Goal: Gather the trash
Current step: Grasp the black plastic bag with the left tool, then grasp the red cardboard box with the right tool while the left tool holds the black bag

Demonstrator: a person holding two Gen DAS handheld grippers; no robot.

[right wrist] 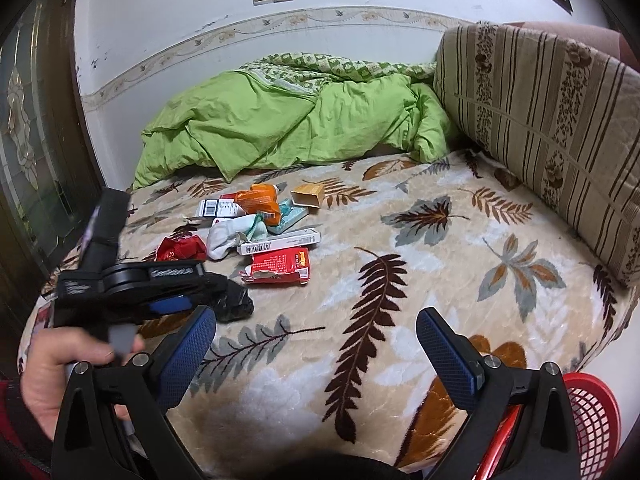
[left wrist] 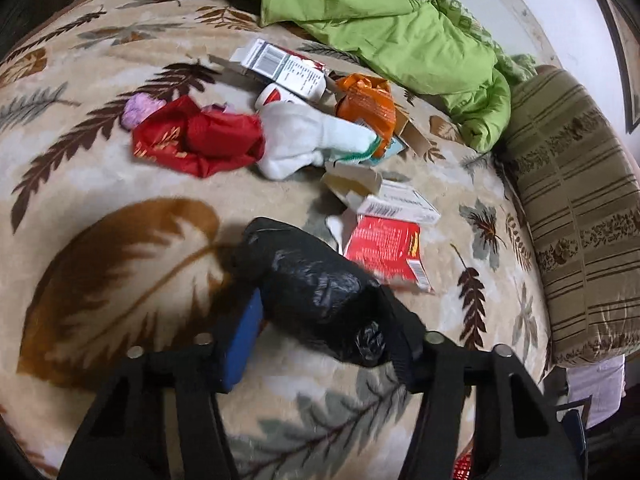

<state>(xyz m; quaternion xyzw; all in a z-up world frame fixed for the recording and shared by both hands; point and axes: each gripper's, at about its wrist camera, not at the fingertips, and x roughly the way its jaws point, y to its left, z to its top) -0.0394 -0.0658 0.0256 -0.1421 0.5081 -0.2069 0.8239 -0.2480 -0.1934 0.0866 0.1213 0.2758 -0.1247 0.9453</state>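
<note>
**A:** What does the trash look like?

**B:** The nearest piece is a crumpled black plastic bag (left wrist: 316, 292), glossy and bunched into a lump. It lies on the leaf-patterned blanket (left wrist: 100, 184) near the bed's front edge, and the left gripper (left wrist: 320, 320) has it between its fingers, the blue pad (left wrist: 244, 340) on one side and the black finger on the other. The pads look pressed against it, though motion blur makes the contact a little uncertain.

**A:** And the rest?

**B:** Further back on the blanket lies a loose heap: a red torn carton (left wrist: 384, 246) just beyond the bag, a white barcode box (left wrist: 400, 206) touching it, a white sock (left wrist: 308, 140), a red wrapper (left wrist: 196, 140), an orange packet (left wrist: 366, 106) and another white box (left wrist: 280, 66). A green quilt (right wrist: 288, 124) is piled at the wall, and a striped cushion (right wrist: 552, 128) stands along the side.

**A:** Anything in the way?

**B:** Not between the bag and the gripper. A red mesh basket (right wrist: 592, 412) shows at the lower corner of the right wrist view, off the bed's edge.

**A:** The hands?

**B:** The left hand (right wrist: 68, 372) grips its handle, tool tilted down at the bag. The right gripper (right wrist: 316, 344) hovers over bare blanket, jaws spread wide, nothing between them.
</note>
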